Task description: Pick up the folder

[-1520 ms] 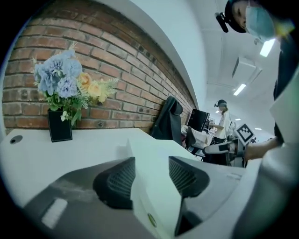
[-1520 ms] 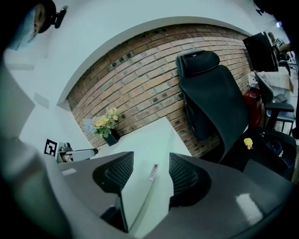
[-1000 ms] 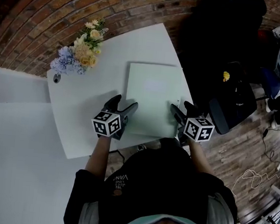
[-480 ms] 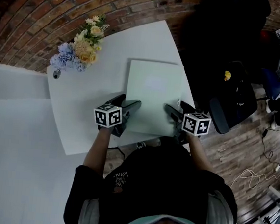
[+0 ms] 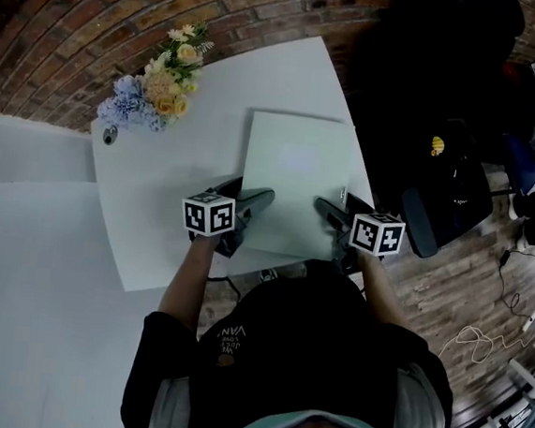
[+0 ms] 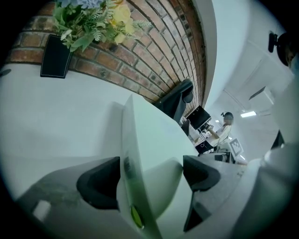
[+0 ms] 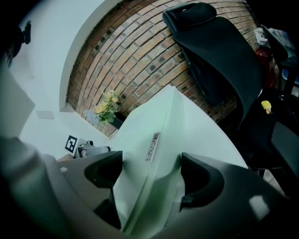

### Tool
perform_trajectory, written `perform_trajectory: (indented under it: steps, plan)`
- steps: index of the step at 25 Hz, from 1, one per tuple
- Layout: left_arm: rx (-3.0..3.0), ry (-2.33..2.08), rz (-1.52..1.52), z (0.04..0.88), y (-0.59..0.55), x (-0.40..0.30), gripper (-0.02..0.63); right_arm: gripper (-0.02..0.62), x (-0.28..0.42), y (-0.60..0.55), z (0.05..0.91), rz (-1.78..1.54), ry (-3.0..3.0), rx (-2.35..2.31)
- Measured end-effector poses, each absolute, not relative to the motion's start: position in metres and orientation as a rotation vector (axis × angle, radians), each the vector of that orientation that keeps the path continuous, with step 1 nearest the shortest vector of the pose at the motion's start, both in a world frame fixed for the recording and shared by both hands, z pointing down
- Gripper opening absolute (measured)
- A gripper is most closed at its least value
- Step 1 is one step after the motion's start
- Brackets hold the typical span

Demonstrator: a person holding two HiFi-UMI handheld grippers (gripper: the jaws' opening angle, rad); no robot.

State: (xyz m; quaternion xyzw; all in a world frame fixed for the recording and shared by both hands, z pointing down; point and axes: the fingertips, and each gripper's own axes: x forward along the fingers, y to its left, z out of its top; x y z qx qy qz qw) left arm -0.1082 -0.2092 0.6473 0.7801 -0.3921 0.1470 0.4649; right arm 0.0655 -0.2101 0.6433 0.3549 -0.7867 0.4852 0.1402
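Folder (image 5: 294, 183) flat on white table (image 5: 154, 216) | brick wall (image 5: 98, 13) | wooden floor (image 5: 467, 293)

The head camera sits high above the person and looks steeply down, taking in the whole white tabletop (image 5: 152, 235), the folder (image 5: 295, 169) and both claws from well off. The left claw (image 5: 247, 193) carries its camera close behind the jaws, low over the tabletop, facing the far brick wall (image 6: 154, 60) and the flowers (image 6: 93, 18). The camera on the right claw (image 5: 336, 206) sits equally near and faces far along the folder's right side. All three views share the folder and the flowers.
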Motion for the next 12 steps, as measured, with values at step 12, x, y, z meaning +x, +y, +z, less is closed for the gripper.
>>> perform_trajectory:
  steps: [12]
  plan:
    - [1.912,-0.967,0.365,0.6467,-0.2087,-0.1051,0.417,0.376,0.0617,-0.2093,0.6424,1.41,-2.283,1.027]
